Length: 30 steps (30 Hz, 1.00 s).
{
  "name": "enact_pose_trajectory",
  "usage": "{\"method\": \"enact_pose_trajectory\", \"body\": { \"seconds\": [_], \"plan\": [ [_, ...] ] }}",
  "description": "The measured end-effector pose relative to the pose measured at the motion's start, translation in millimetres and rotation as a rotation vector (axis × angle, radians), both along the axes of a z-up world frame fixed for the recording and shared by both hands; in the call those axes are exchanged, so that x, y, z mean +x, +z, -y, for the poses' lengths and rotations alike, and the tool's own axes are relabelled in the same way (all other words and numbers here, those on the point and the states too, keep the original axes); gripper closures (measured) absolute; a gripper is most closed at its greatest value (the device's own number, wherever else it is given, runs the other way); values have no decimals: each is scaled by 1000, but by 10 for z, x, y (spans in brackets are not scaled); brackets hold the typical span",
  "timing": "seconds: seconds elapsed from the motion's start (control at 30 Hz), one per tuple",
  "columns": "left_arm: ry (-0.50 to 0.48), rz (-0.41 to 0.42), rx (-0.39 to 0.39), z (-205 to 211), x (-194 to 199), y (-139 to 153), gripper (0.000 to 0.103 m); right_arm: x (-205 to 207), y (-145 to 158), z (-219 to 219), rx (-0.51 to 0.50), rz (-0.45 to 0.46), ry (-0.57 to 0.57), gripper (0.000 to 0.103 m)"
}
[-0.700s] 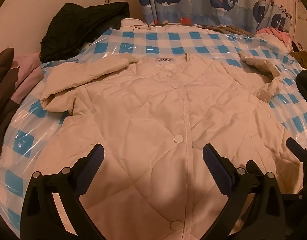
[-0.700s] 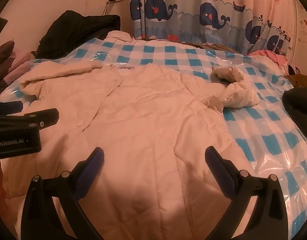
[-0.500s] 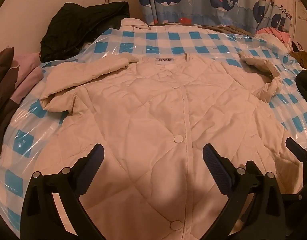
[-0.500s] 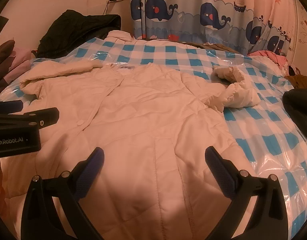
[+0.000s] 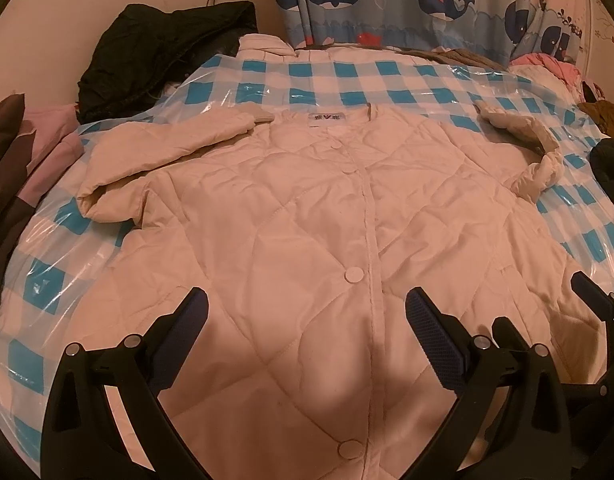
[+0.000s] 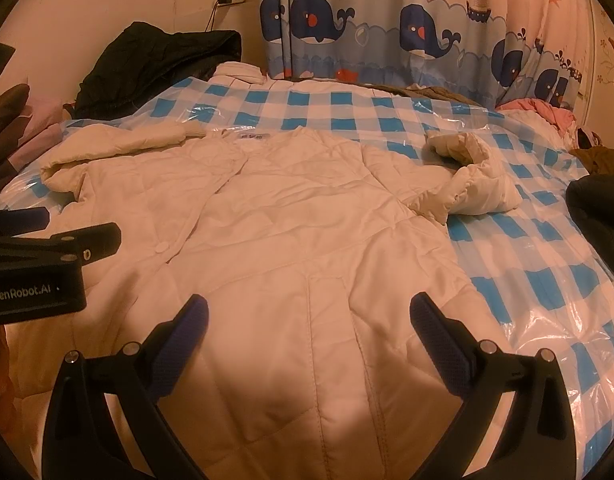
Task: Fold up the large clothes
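Jacket: cream quilted jacket (image 5: pixel 307 220) spread flat, front up, buttoned, on the bed's blue-check plastic cover (image 5: pixel 347 76), ahead of and under both tools.
Sleeves: left sleeve (image 5: pixel 159 152) folded toward collar; right sleeve (image 6: pixel 467 184) bunched, ahead-right of right tool.
Left tool (image 5: pixel 307 320): jaws wide apart, holding nothing, over the button placket.
Right tool (image 6: pixel 307 320): jaws wide apart, holding nothing, over right panel.
Left view only: neck label, lower buttons.
Right view only: left tool's body at left edge.
Edges: black garment (image 6: pixel 159 64) far left; whale curtain (image 6: pixel 387 32) beyond; bare cover right of right tool.
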<state>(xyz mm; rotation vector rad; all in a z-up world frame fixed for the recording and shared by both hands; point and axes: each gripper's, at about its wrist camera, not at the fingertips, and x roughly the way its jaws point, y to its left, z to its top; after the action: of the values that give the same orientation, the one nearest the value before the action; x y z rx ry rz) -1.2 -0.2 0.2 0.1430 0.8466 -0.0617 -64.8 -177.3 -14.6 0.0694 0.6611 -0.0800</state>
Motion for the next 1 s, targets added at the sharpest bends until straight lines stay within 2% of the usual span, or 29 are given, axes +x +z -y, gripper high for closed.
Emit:
{"method": "enact_pose_trajectory", "body": {
  "seconds": [1.0],
  "plan": [
    [-8, -1, 5, 65, -19, -65, 8, 11, 9, 11, -12, 7, 0, 6]
  ]
}}
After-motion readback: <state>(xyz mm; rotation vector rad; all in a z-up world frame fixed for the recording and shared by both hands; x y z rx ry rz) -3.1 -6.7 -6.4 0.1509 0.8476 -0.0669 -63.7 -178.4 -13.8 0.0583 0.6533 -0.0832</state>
